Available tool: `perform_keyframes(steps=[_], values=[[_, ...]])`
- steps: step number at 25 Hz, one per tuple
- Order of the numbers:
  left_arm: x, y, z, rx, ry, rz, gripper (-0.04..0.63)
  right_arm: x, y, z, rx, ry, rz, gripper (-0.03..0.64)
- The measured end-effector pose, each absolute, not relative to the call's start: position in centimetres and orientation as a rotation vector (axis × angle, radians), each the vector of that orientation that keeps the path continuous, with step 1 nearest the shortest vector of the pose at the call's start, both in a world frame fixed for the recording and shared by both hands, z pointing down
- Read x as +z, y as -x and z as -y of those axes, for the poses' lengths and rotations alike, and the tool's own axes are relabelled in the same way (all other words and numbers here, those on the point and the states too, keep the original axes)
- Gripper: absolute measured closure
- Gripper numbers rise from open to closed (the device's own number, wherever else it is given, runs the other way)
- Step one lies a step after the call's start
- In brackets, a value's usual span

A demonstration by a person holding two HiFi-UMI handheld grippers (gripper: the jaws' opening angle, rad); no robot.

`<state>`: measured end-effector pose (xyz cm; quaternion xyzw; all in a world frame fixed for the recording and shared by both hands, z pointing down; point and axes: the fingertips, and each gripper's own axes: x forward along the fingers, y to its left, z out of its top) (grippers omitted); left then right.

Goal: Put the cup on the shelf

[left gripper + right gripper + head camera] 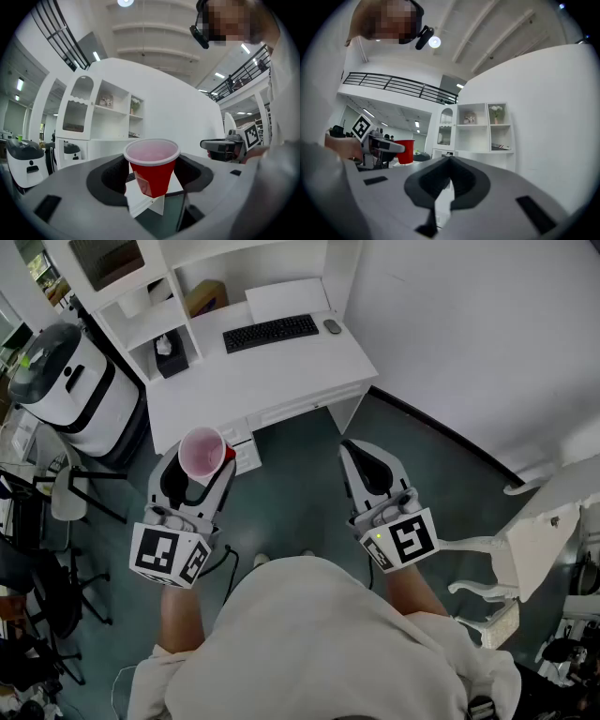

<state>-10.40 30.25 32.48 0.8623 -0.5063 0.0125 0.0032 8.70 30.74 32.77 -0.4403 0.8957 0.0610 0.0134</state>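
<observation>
A red cup point(202, 452) with a white rim stands upright between the jaws of my left gripper point(201, 469), which is shut on its sides and holds it above the floor in front of the white desk point(281, 367). In the left gripper view the cup point(152, 169) fills the middle and nothing is inside it. My right gripper point(350, 448) hovers level with it to the right, its jaws shut on nothing point(449, 163). The white shelf unit point(155, 298) stands on the desk's far left and shows ahead in both gripper views point(112, 117) point(485, 125).
On the desk lie a black keyboard point(271, 333) and a mouse point(332, 326). A tissue box point(171, 354) and a brown box point(206, 296) sit in shelf bays. A white machine point(70, 381) stands left of the desk, a white chair point(525, 540) at right.
</observation>
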Motion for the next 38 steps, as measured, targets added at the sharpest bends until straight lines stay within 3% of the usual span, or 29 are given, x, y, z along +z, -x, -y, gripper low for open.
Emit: perform_keyframes(steps=[22,38], values=[[32.6,7.8,-30.8,0.051,-2.650,1.682,0.295,35.4,-11.7,-31.5,0.104,1.250,-2.878,0.614],[33.0,11.1,-24.1,-0.006,-2.651,1.691,0.295,36.6,-9.4,-26.0,0.116,1.273,-2.920,0.613]])
